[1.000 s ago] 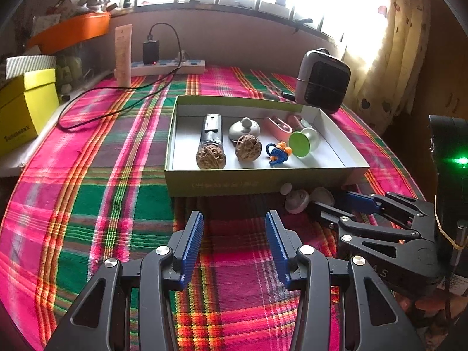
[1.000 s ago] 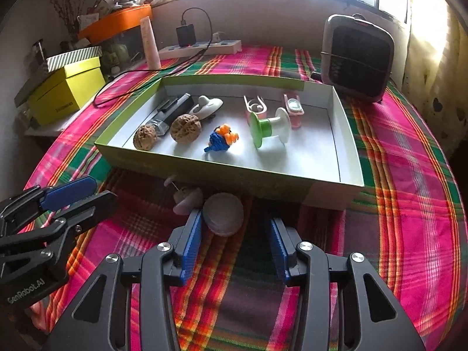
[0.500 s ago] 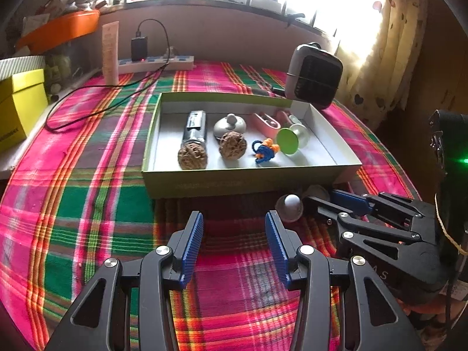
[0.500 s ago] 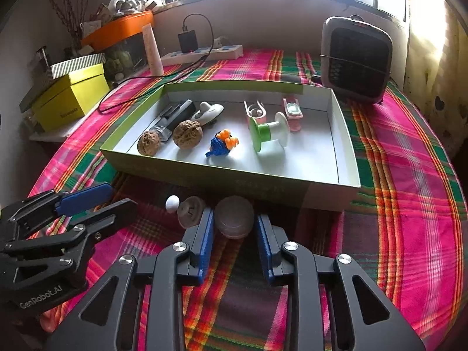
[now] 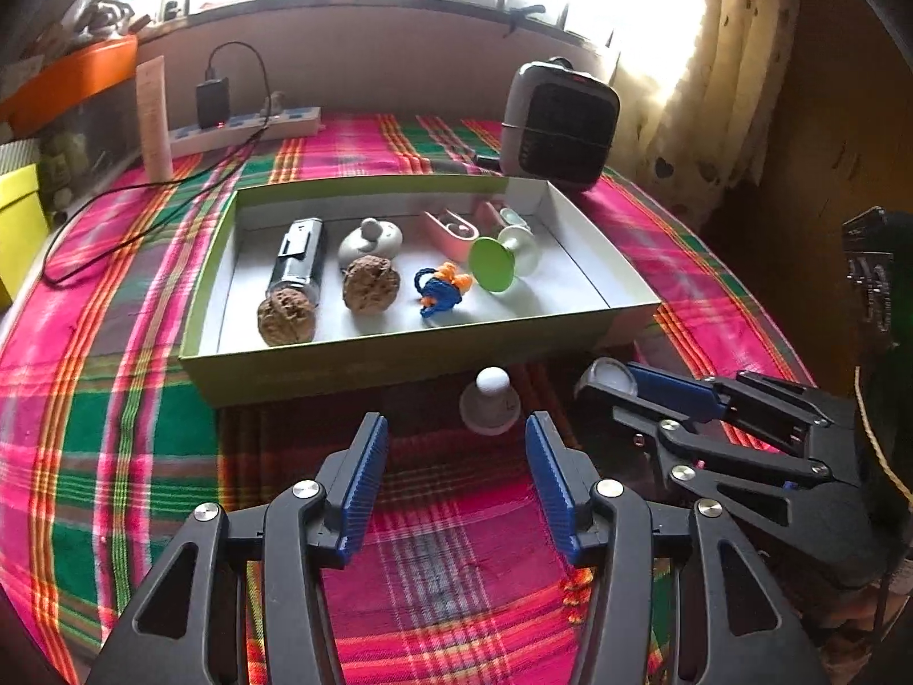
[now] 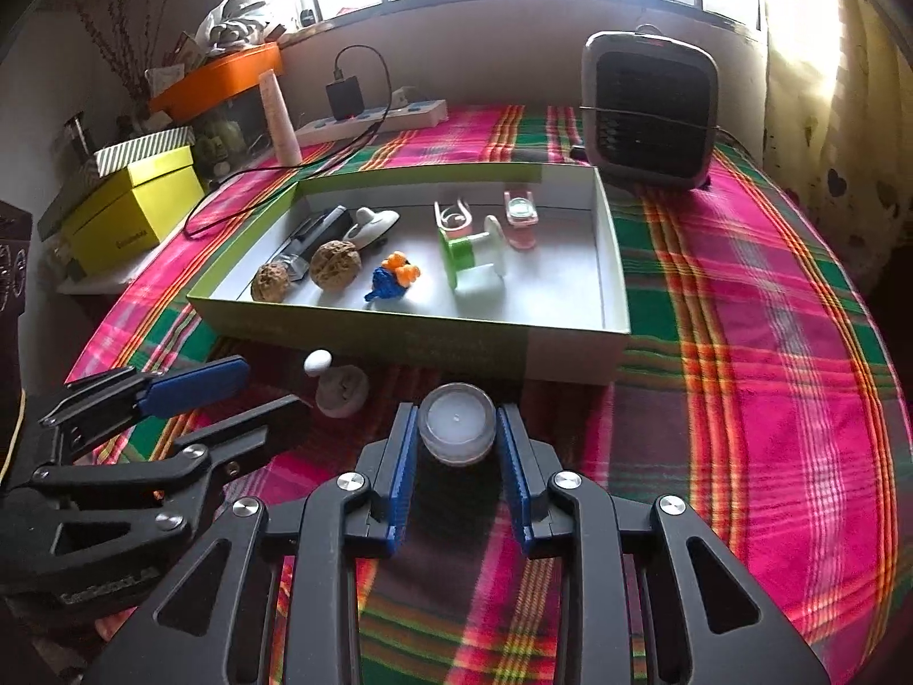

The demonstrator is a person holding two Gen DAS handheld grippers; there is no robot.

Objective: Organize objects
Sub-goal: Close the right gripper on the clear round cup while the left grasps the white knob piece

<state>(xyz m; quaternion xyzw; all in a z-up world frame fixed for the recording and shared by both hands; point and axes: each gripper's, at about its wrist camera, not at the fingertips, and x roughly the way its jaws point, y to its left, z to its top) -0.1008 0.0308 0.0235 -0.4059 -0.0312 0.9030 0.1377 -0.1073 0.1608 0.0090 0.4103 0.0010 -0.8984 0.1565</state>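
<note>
Our right hand-held gripper (image 6: 456,434) is clamped on a small round translucent jar (image 6: 456,431), its blue pads pressing the jar's two sides, just in front of the near wall of the tray (image 6: 399,337). Its jaws closed in on the jar a moment ago. At about ten o'clock from the jar, a pale knob-topped stopper (image 6: 336,385) stands on the plaid cloth of the bench (image 6: 770,399), close to the tray wall.

Our left hand-held gripper (image 5: 453,456) stands apart, its jaws having just been opening, with only cloth between the pads. The stopper (image 5: 489,405) sits just beyond its tips at twelve o'clock, untouched. At two o'clock from it we see the right hand-held gripper (image 5: 613,385) side-on, with the jar (image 5: 613,379) at its tips.

The shallow green-walled tray (image 5: 354,365) holds, in the left wrist view, a nearer row running left to right: one walnut (image 5: 286,318), a second walnut (image 5: 370,284), a blue and orange toy (image 5: 440,288) and a green-ended spool (image 5: 502,261) lying on its side. Behind them lie a dark metal cylinder (image 5: 299,257) touching the first walnut, a grey knobbed lid (image 5: 371,237) and a pink case (image 5: 451,227). The tray's right end is bare floor.

Beyond the tray at one o'clock stands a small heater (image 5: 562,128); at eleven o'clock lies a power strip (image 5: 245,128) with a plugged-in charger.
</note>
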